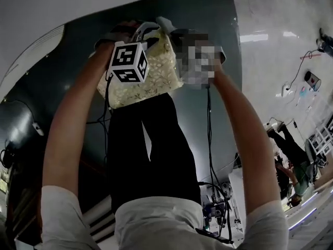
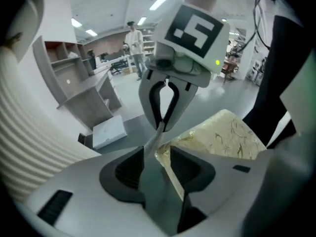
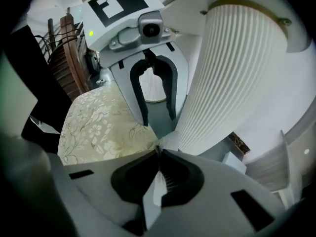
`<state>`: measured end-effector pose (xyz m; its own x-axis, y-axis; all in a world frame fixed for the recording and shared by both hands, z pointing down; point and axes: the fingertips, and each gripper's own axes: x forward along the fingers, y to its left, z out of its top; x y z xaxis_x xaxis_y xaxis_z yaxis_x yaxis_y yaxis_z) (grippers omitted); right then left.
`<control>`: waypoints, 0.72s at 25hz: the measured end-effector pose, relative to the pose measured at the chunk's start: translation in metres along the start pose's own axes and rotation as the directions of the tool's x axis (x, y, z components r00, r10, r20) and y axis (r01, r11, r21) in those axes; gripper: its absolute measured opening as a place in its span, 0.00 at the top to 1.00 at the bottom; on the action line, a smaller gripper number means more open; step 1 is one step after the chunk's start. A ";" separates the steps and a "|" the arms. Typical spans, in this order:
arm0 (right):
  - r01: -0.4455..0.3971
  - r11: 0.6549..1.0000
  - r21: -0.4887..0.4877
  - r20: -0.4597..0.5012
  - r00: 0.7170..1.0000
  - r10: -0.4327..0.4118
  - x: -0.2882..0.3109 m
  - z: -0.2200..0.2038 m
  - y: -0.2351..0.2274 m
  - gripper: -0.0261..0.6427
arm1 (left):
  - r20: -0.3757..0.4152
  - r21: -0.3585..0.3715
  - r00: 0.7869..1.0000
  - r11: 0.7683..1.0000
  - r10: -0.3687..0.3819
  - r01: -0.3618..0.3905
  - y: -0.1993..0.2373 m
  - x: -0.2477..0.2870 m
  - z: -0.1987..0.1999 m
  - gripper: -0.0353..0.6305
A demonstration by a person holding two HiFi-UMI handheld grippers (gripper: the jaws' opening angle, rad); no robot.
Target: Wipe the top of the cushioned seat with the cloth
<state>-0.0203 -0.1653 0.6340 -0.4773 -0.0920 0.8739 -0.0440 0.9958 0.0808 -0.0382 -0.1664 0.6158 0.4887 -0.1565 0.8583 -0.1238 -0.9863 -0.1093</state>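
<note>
The cushioned seat (image 1: pixel 140 85) has a cream floral top and lies under both grippers, between the person's outstretched arms. It also shows as the cushion (image 2: pixel 222 137) in the left gripper view and the cushion (image 3: pixel 94 127) in the right gripper view. A grey cloth (image 2: pixel 155 181) is stretched between the two grippers, which face each other. My left gripper (image 2: pixel 159 149) is shut on one end of it. My right gripper (image 3: pixel 158 149) is shut on a thin edge of the cloth (image 3: pixel 154 191). In the head view the left marker cube (image 1: pixel 129 61) shows, while a mosaic patch hides the right gripper.
A white ribbed column (image 3: pixel 232 68) stands close beside the seat. A grey shelf unit (image 2: pixel 79 83) and a white box (image 2: pixel 108 131) sit on the floor beyond. A person (image 2: pixel 133 46) stands far off. Dark wooden furniture (image 3: pixel 64 63) is behind the cushion. Cables (image 1: pixel 210 155) hang by the legs.
</note>
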 end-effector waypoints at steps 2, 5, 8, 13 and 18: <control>0.005 1.000 -0.020 0.025 1.000 -0.005 -0.006 0.005 0.001 0.93 | -0.030 0.082 0.999 0.996 -0.027 0.029 -0.007 0.005 0.004 0.68; 0.025 0.999 -0.041 0.049 0.999 -0.023 -0.009 0.010 -0.001 0.93 | -0.034 0.173 0.999 0.985 -0.017 0.023 -0.006 0.010 0.016 0.68; 0.055 0.995 -0.077 0.062 0.997 -0.050 -0.009 0.017 -0.004 0.93 | -0.054 0.228 0.998 0.973 -0.020 0.032 -0.005 0.015 0.018 0.68; 0.060 0.995 -0.076 0.076 0.996 -0.054 -0.010 0.025 -0.006 0.93 | -0.107 0.233 0.994 0.971 -0.033 0.057 -0.001 0.020 0.011 0.90; 0.117 0.993 0.001 0.067 0.991 -0.117 -0.014 0.021 -0.011 0.89 | -0.139 0.167 0.988 0.982 -0.065 0.088 -0.001 0.022 0.003 0.91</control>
<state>-0.0318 -0.1755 0.6110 -0.5266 -0.2072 0.8245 -0.1002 0.9782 0.1819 -0.0248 -0.1689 0.6335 0.3707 -0.0833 0.9250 0.0654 -0.9912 -0.1154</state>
